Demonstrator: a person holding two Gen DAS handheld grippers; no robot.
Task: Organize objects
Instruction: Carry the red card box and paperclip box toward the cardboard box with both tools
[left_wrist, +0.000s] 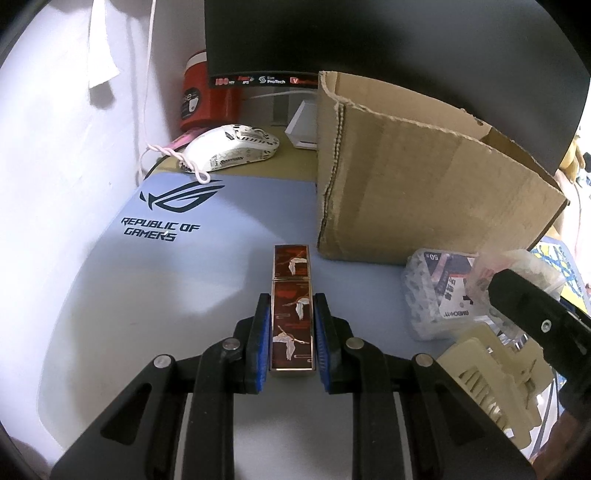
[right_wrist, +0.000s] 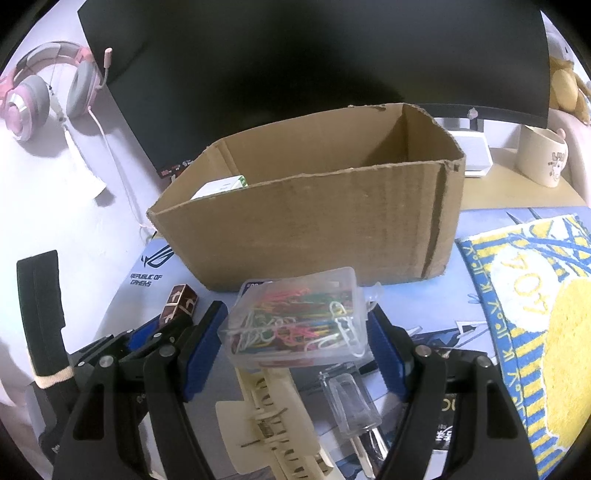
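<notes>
1. The left gripper (left_wrist: 291, 328) slants down toward the desk mat (left_wrist: 177, 295), its blue pads (left_wrist: 258, 343) pressed against both long sides of a slim red lighter (left_wrist: 291, 310) with white birds on it; the jaws are clamped on it.
2. The lighter's near half sits between the pads and its far end sticks out ahead of the fingertips, over the pale blue mat.
3. The right gripper (right_wrist: 295, 332) also tilts downward, jaws set wide, with a clear plastic box of coloured paper clips (right_wrist: 295, 321) between the blue pads; whether the pads press on the box, I cannot tell.
4. Under that box lie a cream hair claw clip (right_wrist: 273, 417) and a small clear container (right_wrist: 351, 402).
5. The cardboard box (right_wrist: 314, 221) stands open just beyond both tools, on the mat, in front of a dark monitor (right_wrist: 295, 55).
6. Only the left wrist view shows a white mouse (left_wrist: 232, 147) with a braided cable and a red tub (left_wrist: 201, 99) behind it, left of the cardboard box.
7. Only the right wrist view looks into the cardboard box, where a white packet with a green edge (right_wrist: 221, 186) lies at the left; it also shows pink headphones (right_wrist: 48, 96), a cream mug (right_wrist: 543, 155) and a yellow and blue towel (right_wrist: 535, 314).
</notes>
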